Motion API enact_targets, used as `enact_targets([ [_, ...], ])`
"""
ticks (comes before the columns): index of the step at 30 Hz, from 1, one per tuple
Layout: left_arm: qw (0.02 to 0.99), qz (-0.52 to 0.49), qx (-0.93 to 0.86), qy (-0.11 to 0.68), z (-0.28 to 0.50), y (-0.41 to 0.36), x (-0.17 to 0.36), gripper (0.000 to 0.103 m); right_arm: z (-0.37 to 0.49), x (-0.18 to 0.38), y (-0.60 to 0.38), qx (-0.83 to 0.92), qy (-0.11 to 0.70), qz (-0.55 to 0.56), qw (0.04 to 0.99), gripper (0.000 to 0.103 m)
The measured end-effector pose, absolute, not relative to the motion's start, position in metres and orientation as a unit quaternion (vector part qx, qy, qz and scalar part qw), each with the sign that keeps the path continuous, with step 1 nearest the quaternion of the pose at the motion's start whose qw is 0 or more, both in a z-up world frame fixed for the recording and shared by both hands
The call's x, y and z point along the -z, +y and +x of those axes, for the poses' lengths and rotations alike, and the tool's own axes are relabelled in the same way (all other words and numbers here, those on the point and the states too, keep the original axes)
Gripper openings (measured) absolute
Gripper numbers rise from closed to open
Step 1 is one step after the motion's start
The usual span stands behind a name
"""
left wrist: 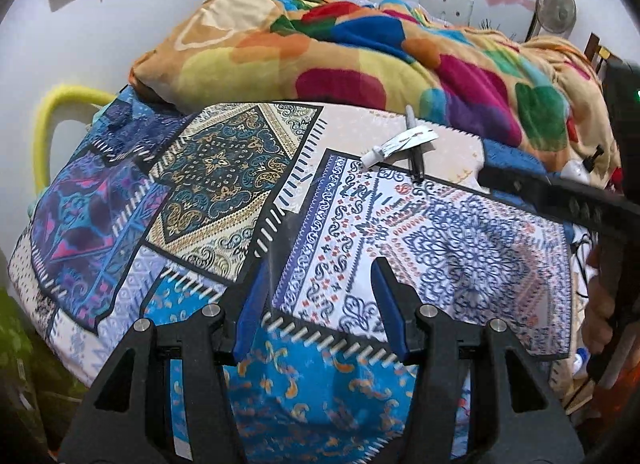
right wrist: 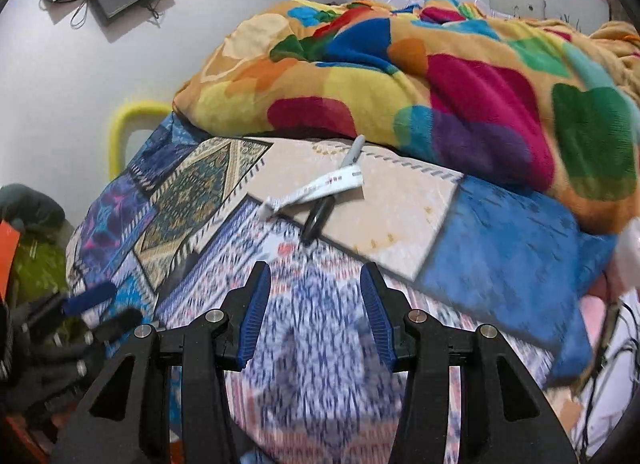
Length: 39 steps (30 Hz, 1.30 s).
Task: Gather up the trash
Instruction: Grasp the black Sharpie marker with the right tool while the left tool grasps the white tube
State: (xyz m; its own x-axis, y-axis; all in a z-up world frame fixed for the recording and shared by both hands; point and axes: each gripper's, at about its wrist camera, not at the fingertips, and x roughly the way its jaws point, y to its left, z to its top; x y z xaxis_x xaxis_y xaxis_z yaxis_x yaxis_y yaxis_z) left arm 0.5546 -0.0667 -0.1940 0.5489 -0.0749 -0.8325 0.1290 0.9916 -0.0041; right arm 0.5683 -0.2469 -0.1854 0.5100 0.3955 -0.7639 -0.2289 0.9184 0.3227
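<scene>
A squeezed white tube [left wrist: 396, 145] lies on the patterned bedsheet [left wrist: 208, 183], across a black and grey marker pen [left wrist: 413, 143]. Both show in the right wrist view too: the tube [right wrist: 316, 189] and the pen [right wrist: 320, 211]. My left gripper [left wrist: 320, 276] is open and empty, hovering over the sheet short of the tube. My right gripper [right wrist: 314, 280] is open and empty, just short of the pen. The right gripper also shows at the right edge of the left wrist view [left wrist: 560, 199].
A heaped multicoloured blanket [left wrist: 360, 51] fills the back of the bed. A blue cloth [right wrist: 508, 240] lies to the right. A yellow bar [left wrist: 44, 131] stands at the bed's left edge. A green bag [right wrist: 36, 264] sits low on the left. Cables [right wrist: 612, 344] lie at the right.
</scene>
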Motion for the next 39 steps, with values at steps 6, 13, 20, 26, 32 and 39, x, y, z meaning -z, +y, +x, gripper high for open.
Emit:
enact_targets([
  [6,0.877,0.031,0.067,0.475,0.58,-0.065,0.21,0.052,0.611,0.209,-0.227,-0.182,0.475,0.078,0.858,0.043],
  [13,0.872,0.034,0.082,0.481,0.6,-0.071,0.228,0.052,0.621,0.225,-0.209,-0.156,0.468,0.036,0.869,0.034],
  [20,0.87,0.028,0.105,0.481,0.619,-0.089,0.235,0.052,0.606,0.224,-0.236,-0.163,0.469,0.017,0.868,0.013],
  [26,0.871,0.001,0.113,0.478,0.645,-0.106,0.231,0.052,0.583,0.225,-0.258,-0.173,0.472,0.007,0.864,0.013],
  [32,0.867,-0.033,0.105,0.486,0.668,-0.122,0.235,0.052,0.564,0.225,-0.267,-0.173,0.467,-0.008,0.867,0.013],
  [39,0.859,-0.053,0.108,0.497,0.674,-0.125,0.248,0.042,0.553,0.226,-0.272,-0.176,0.47,0.001,0.865,0.013],
])
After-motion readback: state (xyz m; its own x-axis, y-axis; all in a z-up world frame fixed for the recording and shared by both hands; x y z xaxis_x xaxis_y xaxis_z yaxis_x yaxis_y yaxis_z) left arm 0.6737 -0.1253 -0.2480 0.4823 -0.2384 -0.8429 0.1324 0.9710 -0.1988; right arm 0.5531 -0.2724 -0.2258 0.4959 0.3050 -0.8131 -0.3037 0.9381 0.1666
